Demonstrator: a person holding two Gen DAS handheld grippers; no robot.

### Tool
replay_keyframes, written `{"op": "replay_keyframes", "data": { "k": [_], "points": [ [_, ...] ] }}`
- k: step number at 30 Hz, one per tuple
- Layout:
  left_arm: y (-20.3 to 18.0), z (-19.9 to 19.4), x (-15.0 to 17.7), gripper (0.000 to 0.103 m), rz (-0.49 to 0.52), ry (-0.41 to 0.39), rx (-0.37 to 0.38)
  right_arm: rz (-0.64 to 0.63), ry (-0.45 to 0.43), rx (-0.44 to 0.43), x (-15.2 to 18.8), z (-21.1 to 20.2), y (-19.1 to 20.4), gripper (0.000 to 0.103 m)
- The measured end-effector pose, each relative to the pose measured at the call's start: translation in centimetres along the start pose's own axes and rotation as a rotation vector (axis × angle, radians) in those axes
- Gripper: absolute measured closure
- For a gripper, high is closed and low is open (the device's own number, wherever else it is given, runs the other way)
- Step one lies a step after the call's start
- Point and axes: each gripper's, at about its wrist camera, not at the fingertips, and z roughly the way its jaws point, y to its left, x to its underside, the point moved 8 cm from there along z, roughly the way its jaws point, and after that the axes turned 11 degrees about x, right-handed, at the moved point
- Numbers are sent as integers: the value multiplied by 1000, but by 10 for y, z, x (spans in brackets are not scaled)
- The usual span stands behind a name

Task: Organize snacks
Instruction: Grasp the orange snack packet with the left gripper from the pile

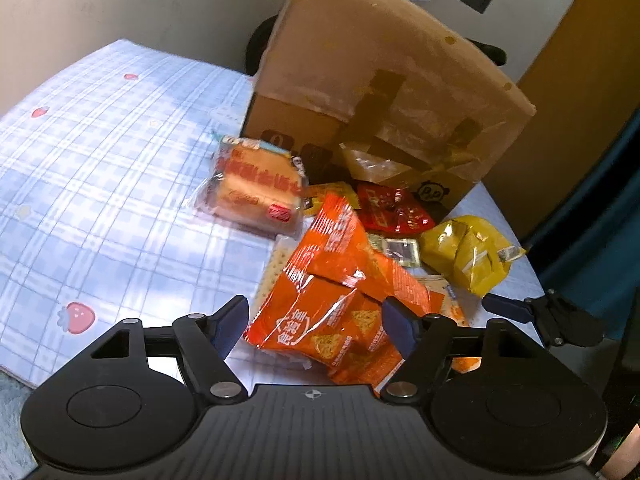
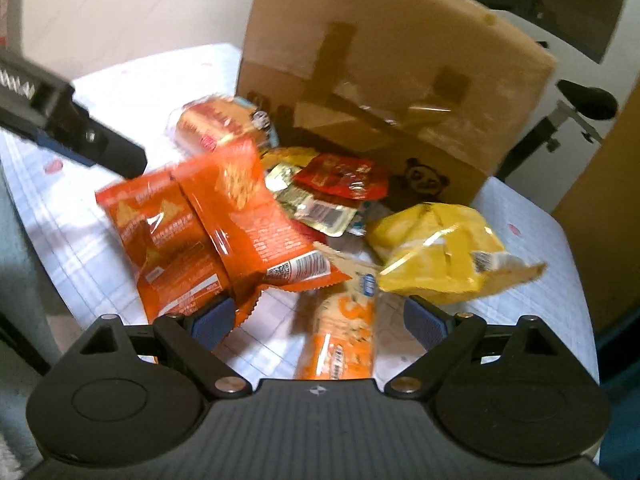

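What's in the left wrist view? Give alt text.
An open left gripper straddles orange snack packs on a checked cloth. Behind lie a cake pack, red and yellow packs, and a cardboard box.

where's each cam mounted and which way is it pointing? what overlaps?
Left wrist: on the left gripper, looking forward and down along its blue-padded fingers at the orange snack packs between them; the right gripper shows at right.
Right wrist: on the right gripper, tilted down over a biscuit roll; the left gripper enters upper left.
Shared: the cardboard box, orange snack packs, yellow bag, red packet, wrapped cake and checked tablecloth.
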Motion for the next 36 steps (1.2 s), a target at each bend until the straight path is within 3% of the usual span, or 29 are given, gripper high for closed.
{"op": "replay_keyframes", "data": {
  "k": [6,14,23,29,32,33,36],
  "points": [
    [17,-2,-1,27,-63,-22,-51,-80,-11,-15,-13,15,20,11],
    [39,-14,-9,23,-138,-98,-120,-38,-9,-73,-27,32,30,11],
    [24,9,-14,24,-65,-67,-22,42,-21,-106,-27,38,34,11],
    [20,34,-10,25,-13,-2,-20,54,-35,-109,-29,39,36,12],
    [21,35,-9,42,-5,-23,-5,67,-38,-110,-27,40,34,13],
    [20,34,-9,54,0,-32,-5,74,-37,-108,-27,40,33,14],
    [17,34,-11,66,18,-54,10,112,-32,-111,-26,41,27,15]
  ]
}}
